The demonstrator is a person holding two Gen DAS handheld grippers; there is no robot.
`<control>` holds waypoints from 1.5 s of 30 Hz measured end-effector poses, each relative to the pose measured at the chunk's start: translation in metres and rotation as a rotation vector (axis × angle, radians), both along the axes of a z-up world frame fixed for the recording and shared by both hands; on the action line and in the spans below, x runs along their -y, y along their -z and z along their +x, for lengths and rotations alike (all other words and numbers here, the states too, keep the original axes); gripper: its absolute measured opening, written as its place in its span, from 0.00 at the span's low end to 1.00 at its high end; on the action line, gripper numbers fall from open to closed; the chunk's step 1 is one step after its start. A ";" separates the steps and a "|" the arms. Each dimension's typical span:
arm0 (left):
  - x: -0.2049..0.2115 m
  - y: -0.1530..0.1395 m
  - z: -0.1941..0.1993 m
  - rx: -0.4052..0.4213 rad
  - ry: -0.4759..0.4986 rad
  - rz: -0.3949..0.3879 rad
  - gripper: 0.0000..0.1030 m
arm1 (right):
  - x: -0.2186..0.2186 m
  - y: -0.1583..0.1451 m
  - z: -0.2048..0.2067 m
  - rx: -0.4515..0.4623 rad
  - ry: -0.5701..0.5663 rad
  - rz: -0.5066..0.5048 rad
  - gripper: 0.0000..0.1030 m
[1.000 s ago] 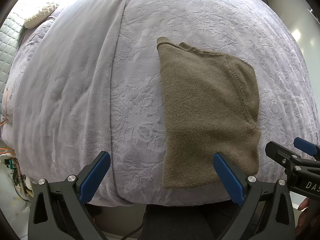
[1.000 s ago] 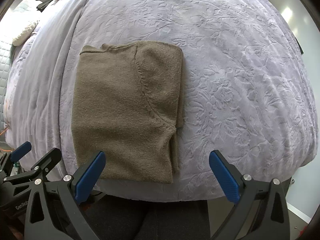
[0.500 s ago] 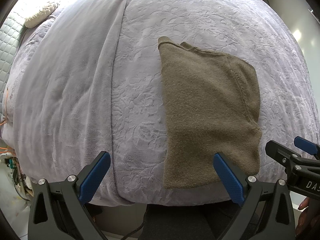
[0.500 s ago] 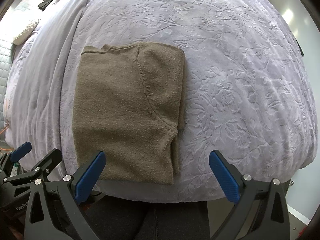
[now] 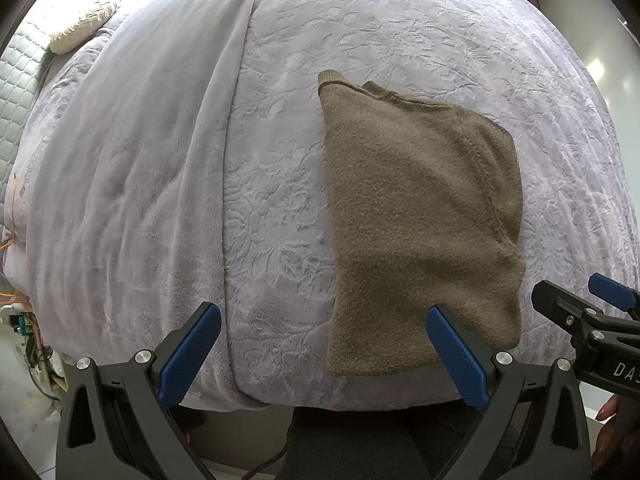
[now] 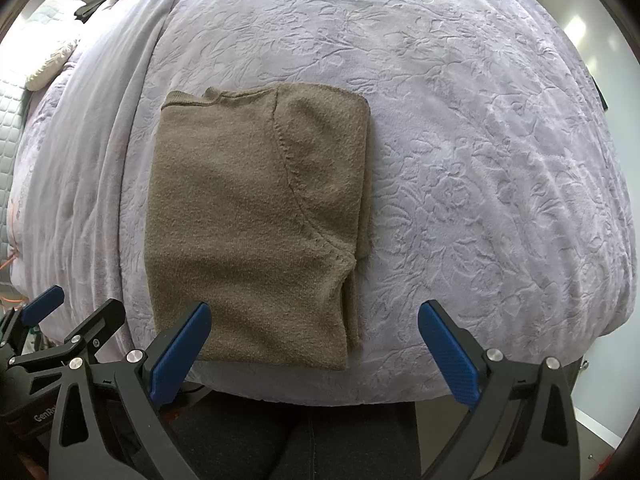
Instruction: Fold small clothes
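Observation:
An olive-brown knit sweater (image 5: 420,216) lies folded into a tall rectangle on the lilac bedspread (image 5: 280,160), its near hem at the bed's front edge. It also shows in the right wrist view (image 6: 252,220). My left gripper (image 5: 324,352) is open and empty, held just in front of the bed edge, its right fingertip by the sweater's near hem. My right gripper (image 6: 316,348) is open and empty, over the sweater's near right corner. Each gripper shows at the edge of the other's view.
A smooth lilac blanket (image 5: 132,160) covers the bed's left side. A cream pillow (image 5: 80,28) and a quilted pad (image 5: 20,80) lie at the far left. Pale floor (image 6: 600,420) lies right of the bed.
Nothing has moved apart from a very slight drift of both views; the sweater lies as before and both grippers stay open.

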State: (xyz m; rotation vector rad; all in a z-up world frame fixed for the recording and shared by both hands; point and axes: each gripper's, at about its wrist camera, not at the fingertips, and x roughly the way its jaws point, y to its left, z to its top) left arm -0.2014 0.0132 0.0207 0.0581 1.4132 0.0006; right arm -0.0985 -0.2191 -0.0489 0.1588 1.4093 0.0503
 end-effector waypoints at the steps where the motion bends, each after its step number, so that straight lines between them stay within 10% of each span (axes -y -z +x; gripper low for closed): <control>1: -0.001 0.000 -0.001 -0.001 0.000 0.001 1.00 | 0.000 0.000 0.000 0.000 0.000 -0.001 1.00; 45: 0.000 0.004 -0.002 -0.018 -0.019 0.010 1.00 | -0.004 -0.003 -0.002 0.007 -0.003 -0.022 1.00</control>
